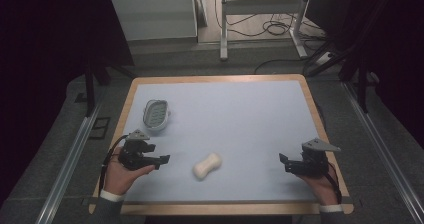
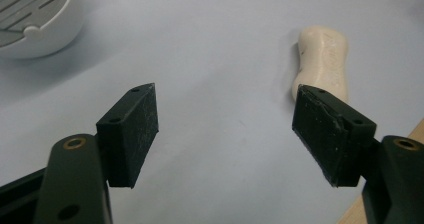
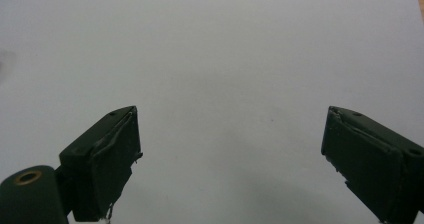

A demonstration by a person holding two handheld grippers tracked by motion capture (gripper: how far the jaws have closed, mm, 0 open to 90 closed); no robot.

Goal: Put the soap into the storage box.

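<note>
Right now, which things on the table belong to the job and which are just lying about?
Part of the job:
- soap bar, nearest the left gripper
- soap dish

Lying about:
- nothing else on the blue mat
- cables on the floor beyond the table

In the left gripper view, the soap dish point(image 2: 35, 21) is cut off by the top and left edges, so that only part of its slotted insert is seen. The near end of the soap bar point(image 2: 324, 59) is hidden behind one jaw of the left gripper point(image 2: 225, 129). In the high view, the person's forearms are cut off by the bottom edge.
</note>
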